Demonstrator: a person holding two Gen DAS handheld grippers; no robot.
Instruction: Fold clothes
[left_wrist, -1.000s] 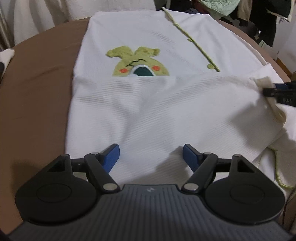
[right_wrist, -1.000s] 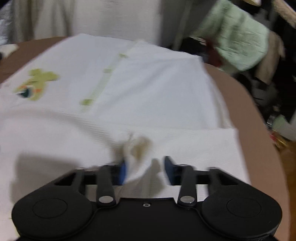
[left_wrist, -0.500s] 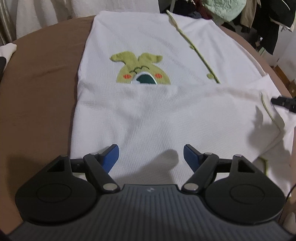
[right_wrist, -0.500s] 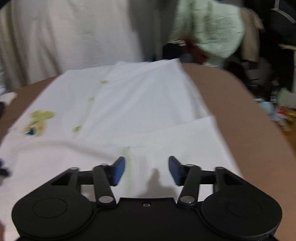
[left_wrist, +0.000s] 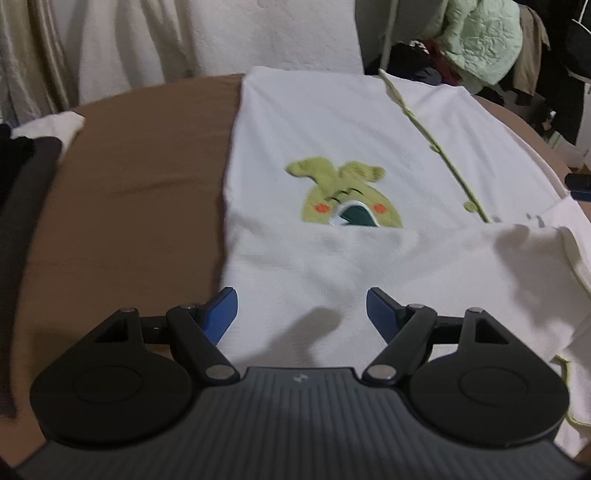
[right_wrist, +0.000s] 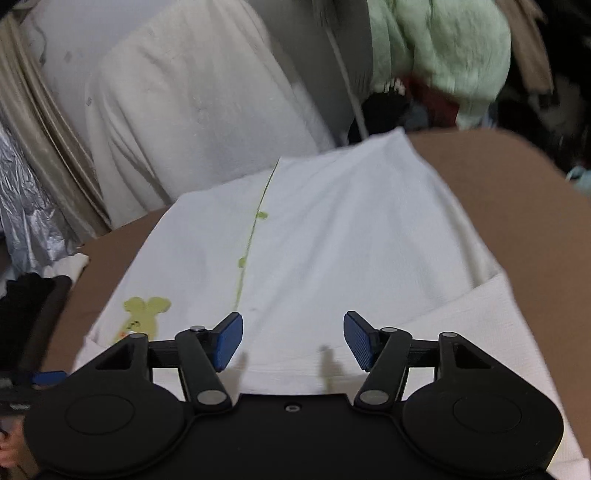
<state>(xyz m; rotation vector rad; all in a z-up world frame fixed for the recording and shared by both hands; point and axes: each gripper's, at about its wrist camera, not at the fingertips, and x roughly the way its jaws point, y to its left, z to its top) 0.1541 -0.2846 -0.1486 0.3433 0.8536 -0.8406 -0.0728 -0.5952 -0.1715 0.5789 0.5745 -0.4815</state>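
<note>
A white garment (left_wrist: 325, 129) with a green cartoon patch (left_wrist: 347, 199) and a green button strip (left_wrist: 439, 155) lies spread on the brown round table (left_wrist: 129, 192). Its near part is folded over toward the patch, the fold edge (left_wrist: 369, 240) just below it. My left gripper (left_wrist: 302, 314) is open and empty above the folded near part. My right gripper (right_wrist: 293, 338) is open and empty above the same garment (right_wrist: 351, 229), near its right side. A bit of the right gripper shows at the right edge of the left wrist view (left_wrist: 580, 184).
Dark clothes (left_wrist: 18, 177) and a white cloth (left_wrist: 51, 123) lie at the table's left edge. White draped fabric (right_wrist: 192, 103) and a pale green quilted jacket (right_wrist: 439, 48) hang behind the table. The brown table edge (right_wrist: 524, 192) curves to the right.
My right gripper has let go of the cream garment corner, opened wide and lifted back. My left gripper has stayed open and tilted up and back, so more of the room shows.
</note>
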